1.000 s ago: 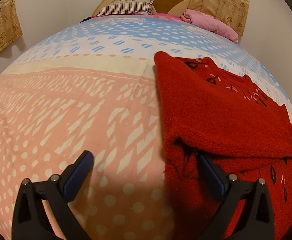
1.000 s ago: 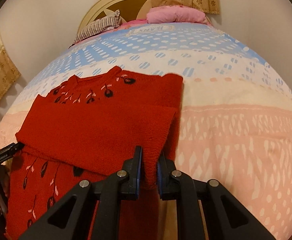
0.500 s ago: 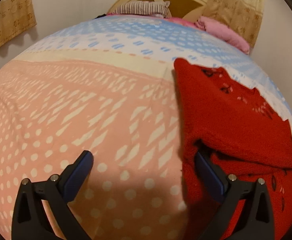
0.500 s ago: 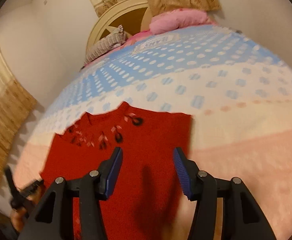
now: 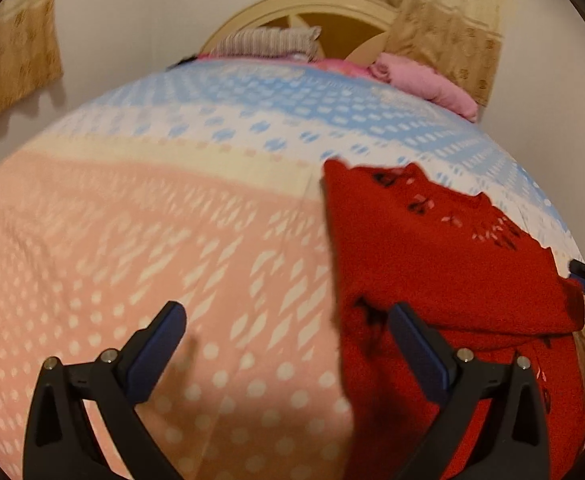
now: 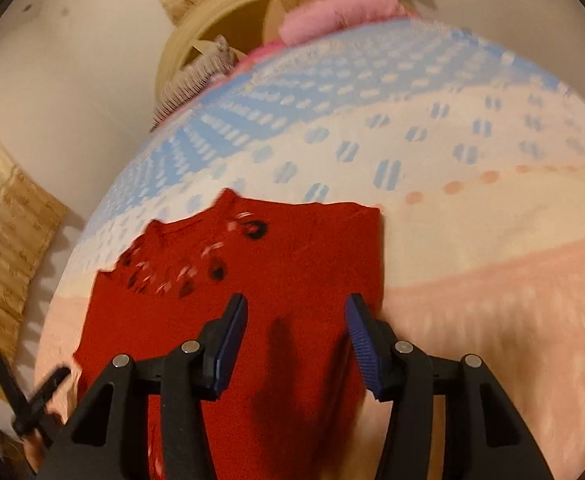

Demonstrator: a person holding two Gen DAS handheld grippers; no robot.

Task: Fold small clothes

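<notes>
Red sweater [image 6: 292, 280] — on bedspread [image 6: 472, 240]

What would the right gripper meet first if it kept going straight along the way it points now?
Most likely the red knitted sweater lying on the bed: the right gripper points down at it with jaws open and nothing between them. Depth is hard to judge in the blurred picture.

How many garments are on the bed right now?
1: a red sweater, partly folded, on the patterned bedspread under the right claw. More may be hidden beyond the frame edges.
</notes>
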